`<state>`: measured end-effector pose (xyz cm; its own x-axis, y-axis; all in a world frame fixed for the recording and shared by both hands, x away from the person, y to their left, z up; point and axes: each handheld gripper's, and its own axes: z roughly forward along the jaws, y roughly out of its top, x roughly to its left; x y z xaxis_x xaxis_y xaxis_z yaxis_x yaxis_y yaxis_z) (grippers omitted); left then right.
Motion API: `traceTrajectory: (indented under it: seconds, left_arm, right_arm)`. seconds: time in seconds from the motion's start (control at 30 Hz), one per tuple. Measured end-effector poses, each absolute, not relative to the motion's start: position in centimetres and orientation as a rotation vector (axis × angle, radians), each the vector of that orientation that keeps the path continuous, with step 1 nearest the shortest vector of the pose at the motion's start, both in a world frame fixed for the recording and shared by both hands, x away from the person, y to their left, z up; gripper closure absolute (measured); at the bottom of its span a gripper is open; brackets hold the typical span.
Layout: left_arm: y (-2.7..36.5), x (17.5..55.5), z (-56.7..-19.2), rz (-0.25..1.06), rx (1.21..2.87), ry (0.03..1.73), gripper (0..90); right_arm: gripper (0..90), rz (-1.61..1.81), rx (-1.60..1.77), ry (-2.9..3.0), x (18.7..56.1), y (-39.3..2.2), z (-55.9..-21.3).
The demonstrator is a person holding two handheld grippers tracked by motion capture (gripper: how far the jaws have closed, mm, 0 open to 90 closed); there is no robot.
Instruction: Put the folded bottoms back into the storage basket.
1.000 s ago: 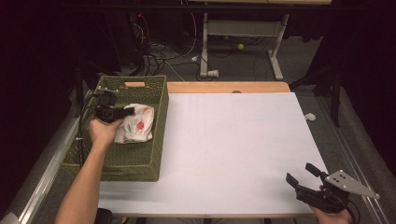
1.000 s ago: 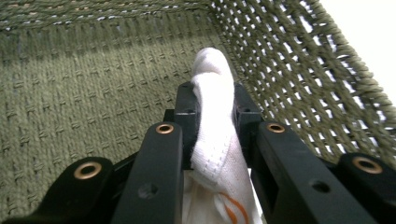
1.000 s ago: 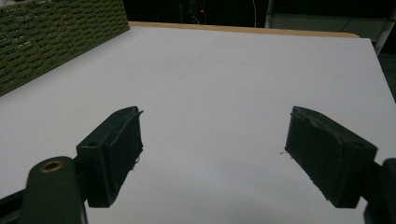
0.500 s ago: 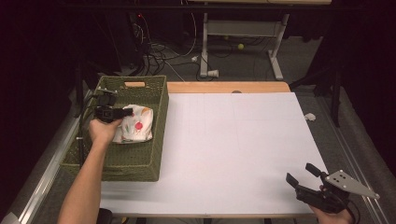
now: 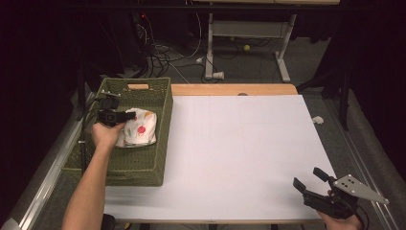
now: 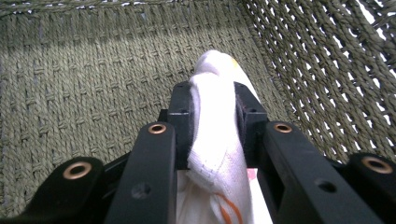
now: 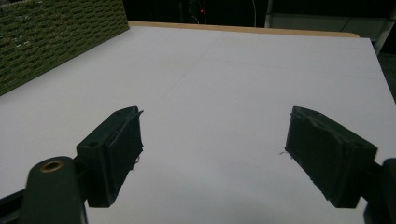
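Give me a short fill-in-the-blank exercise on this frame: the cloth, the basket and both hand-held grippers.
1. The white cloth lies inside the green woven ____.
2. The left hand-held gripper has its jaws on either side of the ____.
3. The right hand-held gripper hovers over the white table with its jaws ____.
4. The basket stands at the table's ____ edge in the high view.

Missing words: basket; cloth; open; left

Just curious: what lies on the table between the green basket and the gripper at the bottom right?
Nothing: the high view shows bare white tabletop between the basket and the right gripper.
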<state>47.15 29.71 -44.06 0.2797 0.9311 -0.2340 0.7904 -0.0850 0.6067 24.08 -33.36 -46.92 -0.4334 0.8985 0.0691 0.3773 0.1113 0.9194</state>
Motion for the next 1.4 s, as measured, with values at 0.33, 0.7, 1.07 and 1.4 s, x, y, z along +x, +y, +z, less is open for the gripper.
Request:
traceTrajectory:
  seconds: [0.33,0.7,1.07,1.4]
  left_arm:
    - [29.5,47.2,-44.4,0.308,1.923,1.56,64.9]
    - [29.6,46.9,-44.0,0.35,1.872,1.574,49.9]
    - [30.1,46.4,-43.2,0.392,1.84,1.568,45.0]
    - [29.6,45.7,-42.2,0.404,1.834,1.507,45.0]
  right_arm:
    - [19.1,1.303,1.238,1.874,24.1,-33.4,-46.9]
    - [19.1,1.301,1.239,1.872,24.0,-33.4,-46.9]
    - [19.1,1.3,1.237,1.872,24.0,-33.3,-46.9]
    - [19.1,1.299,1.235,1.869,24.0,-33.3,-46.9]
